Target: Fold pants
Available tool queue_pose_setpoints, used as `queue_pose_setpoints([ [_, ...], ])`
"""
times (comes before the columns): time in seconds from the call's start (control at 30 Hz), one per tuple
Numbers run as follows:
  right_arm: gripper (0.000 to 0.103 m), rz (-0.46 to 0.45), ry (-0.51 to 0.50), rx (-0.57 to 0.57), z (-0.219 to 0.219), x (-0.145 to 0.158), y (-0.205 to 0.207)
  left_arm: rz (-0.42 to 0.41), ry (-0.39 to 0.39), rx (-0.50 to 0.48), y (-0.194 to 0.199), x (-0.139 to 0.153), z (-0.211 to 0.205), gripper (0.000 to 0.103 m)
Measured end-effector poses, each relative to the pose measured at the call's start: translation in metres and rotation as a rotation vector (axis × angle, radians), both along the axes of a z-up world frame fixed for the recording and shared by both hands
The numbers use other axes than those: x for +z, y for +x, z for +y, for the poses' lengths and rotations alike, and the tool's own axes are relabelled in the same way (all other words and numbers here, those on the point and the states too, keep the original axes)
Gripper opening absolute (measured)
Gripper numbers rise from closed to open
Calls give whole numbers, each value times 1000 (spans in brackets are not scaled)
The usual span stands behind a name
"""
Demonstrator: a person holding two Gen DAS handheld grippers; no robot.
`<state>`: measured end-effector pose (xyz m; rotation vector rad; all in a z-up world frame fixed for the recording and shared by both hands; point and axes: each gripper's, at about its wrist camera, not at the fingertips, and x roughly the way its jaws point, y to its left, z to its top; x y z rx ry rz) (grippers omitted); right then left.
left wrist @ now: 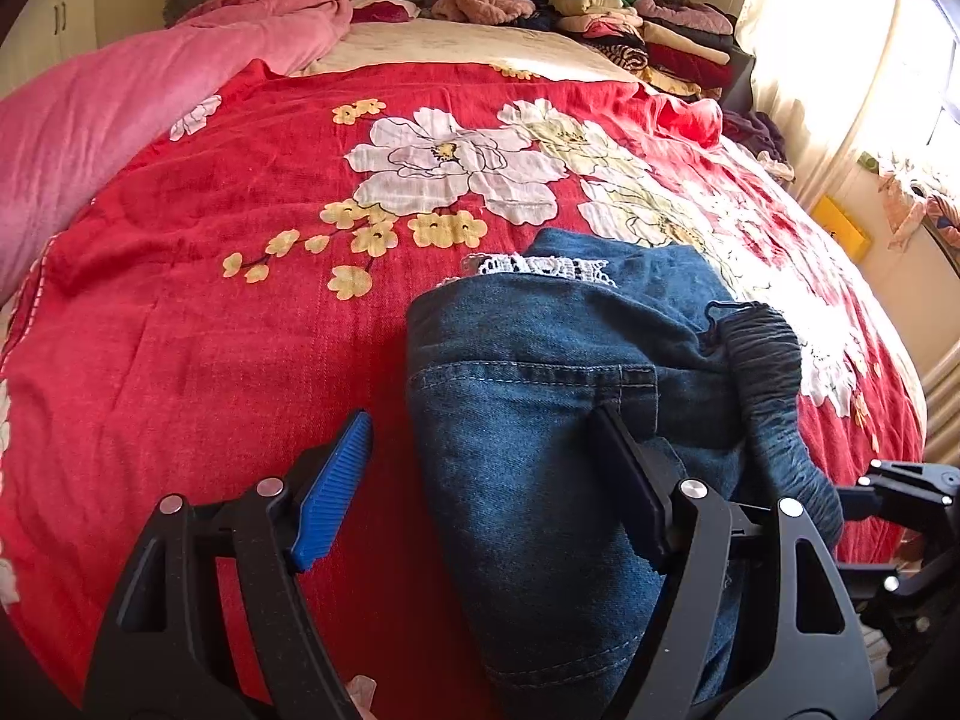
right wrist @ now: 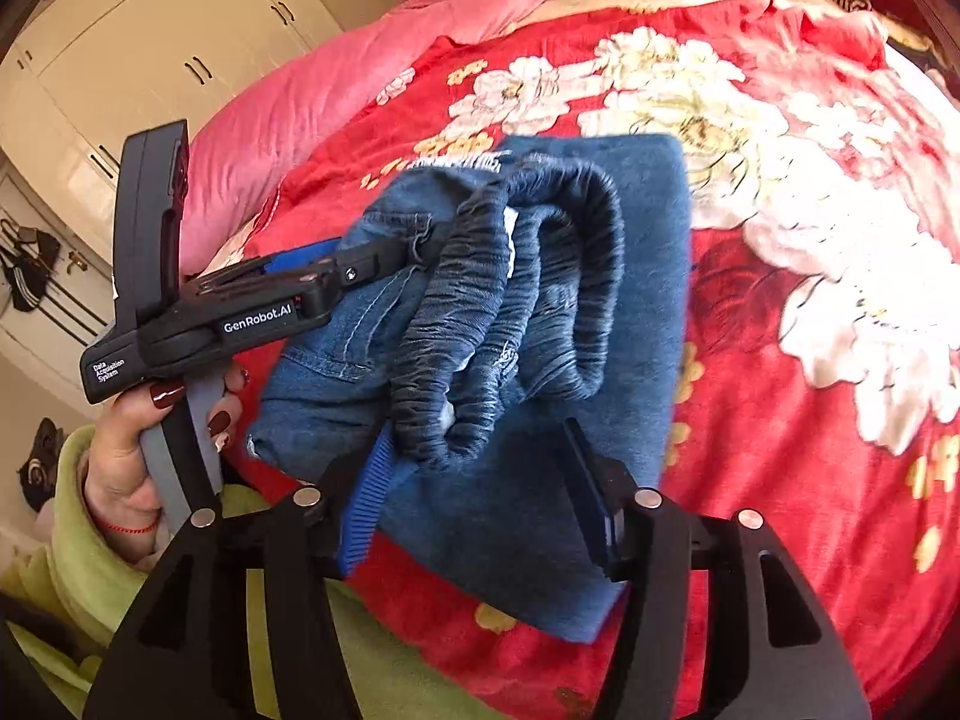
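i count 1 pair of jeans (left wrist: pixel 540 420), 2 grippers: left (left wrist: pixel 486 480), right (right wrist: pixel 474 498), 1 red floral blanket (left wrist: pixel 210 330), 1 pink quilt (left wrist: pixel 120 108), 1 clothes stack (left wrist: pixel 648 36).

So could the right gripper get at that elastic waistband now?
Probably yes: the right gripper hangs open just short of the bunched waistband of the jeans, with nothing between them.

Left gripper (left wrist: pixel 480 456): jaws apart, angled downward. Right gripper (right wrist: pixel 474 480): jaws apart, also angled down. Left hand (right wrist: pixel 138 456) wraps its gripper's handle, in a green sleeve (right wrist: pixel 66 546).
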<state>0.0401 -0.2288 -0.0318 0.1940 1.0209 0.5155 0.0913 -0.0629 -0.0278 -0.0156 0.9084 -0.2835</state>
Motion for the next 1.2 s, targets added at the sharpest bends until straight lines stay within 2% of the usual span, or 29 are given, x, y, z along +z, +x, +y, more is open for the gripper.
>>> queue_pose_setpoints([
  [0.1, 61, -24, 1, -17, -8, 7, -4, -5, -8, -4, -3, 2, 0, 68],
  [0.4, 61, -105, -12, -76, -24, 27, 1, -24, -22, -18, -14, 10, -2, 73],
  [0.47, 76, -124, -20, -86, -27, 31, 2, -31, -21, -20, -17, 12, -2, 73],
  [0.6, 77, -161, -46, -95, -30, 39, 1, -37, -25, -25, -21, 16, -3, 74],
  [0.67, 80, -174, -57, -101, -31, 42, 2, -40, -26, -27, -23, 17, -3, 75],
  [0.73, 81, -184, -66, -105, -32, 43, 3, -42, -26, -29, -24, 18, -3, 85],
  [0.77, 82, -189, -73, -109, -33, 44, 4, -44, -27, -28, -25, 18, -3, 86],
  [1.2, 85, -187, -96, -152, -45, 39, 14, -50, -12, -27, -29, 21, -3, 89],
])
